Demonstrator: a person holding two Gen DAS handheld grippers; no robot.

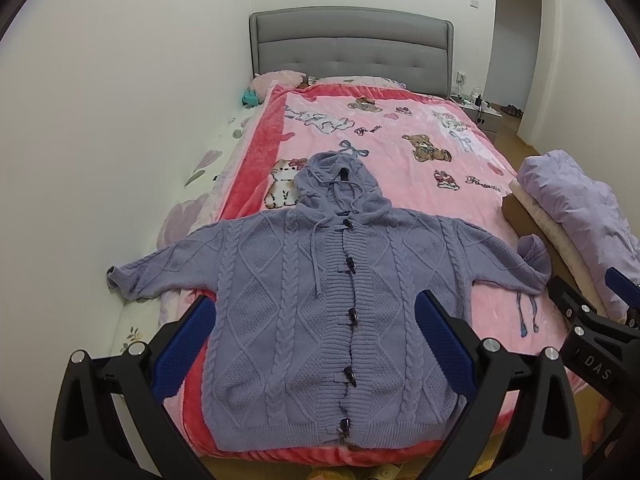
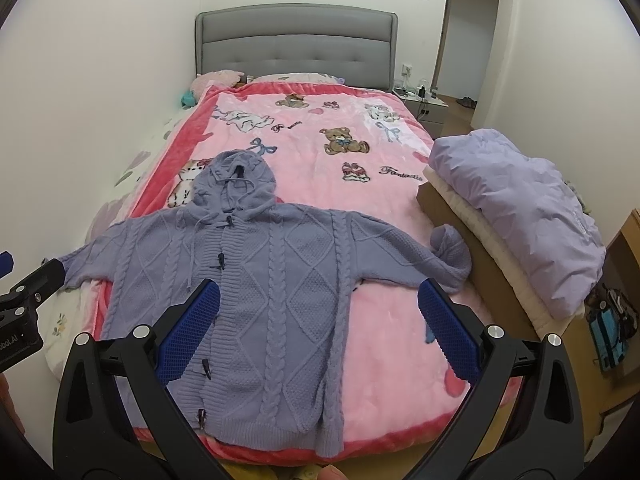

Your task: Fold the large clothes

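A lavender cable-knit hooded cardigan (image 1: 320, 300) lies flat, front up and buttoned with dark toggles, at the foot of the bed. Its sleeves spread sideways and its hood points toward the headboard. The same cardigan (image 2: 260, 280) fills the lower left of the right wrist view. My left gripper (image 1: 316, 344) hovers open above the cardigan's lower half, blue pads wide apart, holding nothing. My right gripper (image 2: 318, 324) is open above the cardigan's right side. The right sleeve cuff (image 2: 450, 248) curls up near the bed's right edge.
A pink cartoon blanket (image 1: 400, 152) covers the bed, with a grey headboard (image 1: 352, 48) behind. A stack of folded clothes (image 2: 516, 216) rests on a brown box at the right. A white wall runs along the left; a nightstand (image 2: 424, 100) and a doorway are at the far right.
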